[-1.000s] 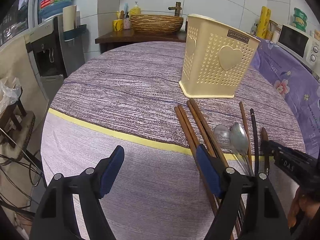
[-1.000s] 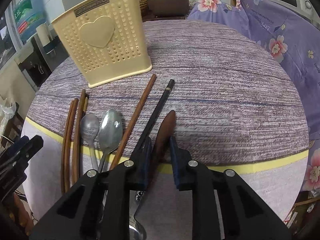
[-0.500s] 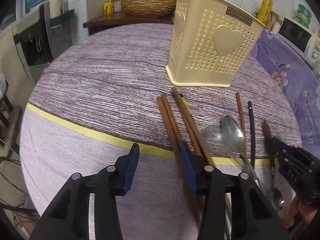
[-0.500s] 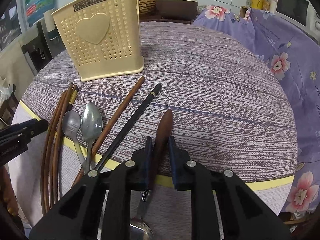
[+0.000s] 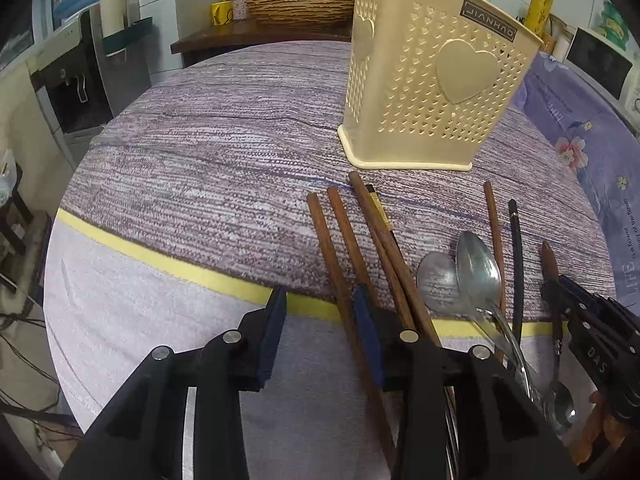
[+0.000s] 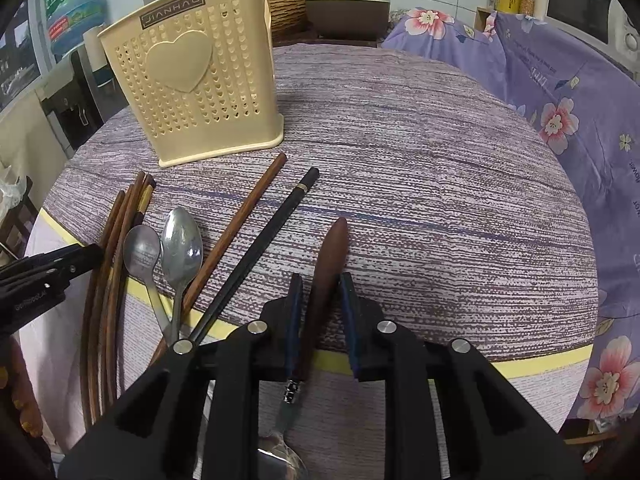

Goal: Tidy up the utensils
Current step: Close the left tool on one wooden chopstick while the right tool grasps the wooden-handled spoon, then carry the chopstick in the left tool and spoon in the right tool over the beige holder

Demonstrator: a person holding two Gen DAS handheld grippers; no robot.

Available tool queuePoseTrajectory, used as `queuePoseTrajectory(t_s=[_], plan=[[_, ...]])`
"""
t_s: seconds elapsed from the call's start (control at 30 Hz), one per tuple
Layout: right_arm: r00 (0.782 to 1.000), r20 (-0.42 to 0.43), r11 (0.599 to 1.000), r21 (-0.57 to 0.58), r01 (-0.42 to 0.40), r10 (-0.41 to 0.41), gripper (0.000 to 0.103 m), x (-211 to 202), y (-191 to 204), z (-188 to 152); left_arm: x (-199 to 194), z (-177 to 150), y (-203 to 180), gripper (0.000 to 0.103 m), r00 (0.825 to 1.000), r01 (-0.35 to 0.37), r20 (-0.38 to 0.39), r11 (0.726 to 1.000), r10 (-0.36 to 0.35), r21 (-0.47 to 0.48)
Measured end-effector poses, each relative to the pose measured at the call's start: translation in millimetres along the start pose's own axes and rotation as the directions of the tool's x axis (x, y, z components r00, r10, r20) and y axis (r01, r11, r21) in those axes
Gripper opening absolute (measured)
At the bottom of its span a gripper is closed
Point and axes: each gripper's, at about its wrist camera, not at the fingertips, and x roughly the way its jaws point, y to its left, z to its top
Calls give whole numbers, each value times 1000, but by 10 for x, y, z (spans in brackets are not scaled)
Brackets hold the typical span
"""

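A cream perforated utensil holder (image 5: 436, 80) (image 6: 196, 80) stands on the round table. Brown chopsticks (image 5: 340, 240) (image 6: 120, 240), two metal spoons (image 5: 472, 268) (image 6: 176, 244), a single brown chopstick (image 6: 244, 216) and a black chopstick (image 6: 264, 232) lie in front of it. My left gripper (image 5: 320, 316) is open, its right finger beside the leftmost chopsticks. My right gripper (image 6: 320, 300) straddles the wooden handle of a spoon (image 6: 328, 260), jaws close around it with a small gap showing on the right. The right gripper also shows in the left wrist view (image 5: 580, 312).
The table has a purple striped cloth (image 6: 440, 160) with a yellow band (image 5: 160, 264) near the front edge. A floral purple cover (image 6: 580, 100) lies to the right. A wooden shelf with a basket (image 5: 296, 4) and a water dispenser (image 5: 80, 80) stand behind.
My left gripper moved forward and right toward the brown chopsticks and narrowed. My right gripper stayed around the wooden-handled spoon, its jaws a little wider than half a second ago.
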Motion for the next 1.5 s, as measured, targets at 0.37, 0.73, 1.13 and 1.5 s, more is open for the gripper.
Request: queuePoseTrajectory(t_s=[0.37,0.73,1.13,1.5], plan=[[999,-25,998,64,-25,26,23,123,-73,193,183,254,-74,29,998,-55,-15,998,55,41],[998,4,994,90,-61,61,18,119,-143,219,274,394,-30,10,998,-56,-5,998,56,32],[988,114,990,89,-113,103,17,-222,-312,241,129,500,117,8,998,26,60,999,-24,-36],[941,322,992,37,-122,104,16,-1089,-500,322,-1000,598,226,8,937,86,341,996,-74,-20]])
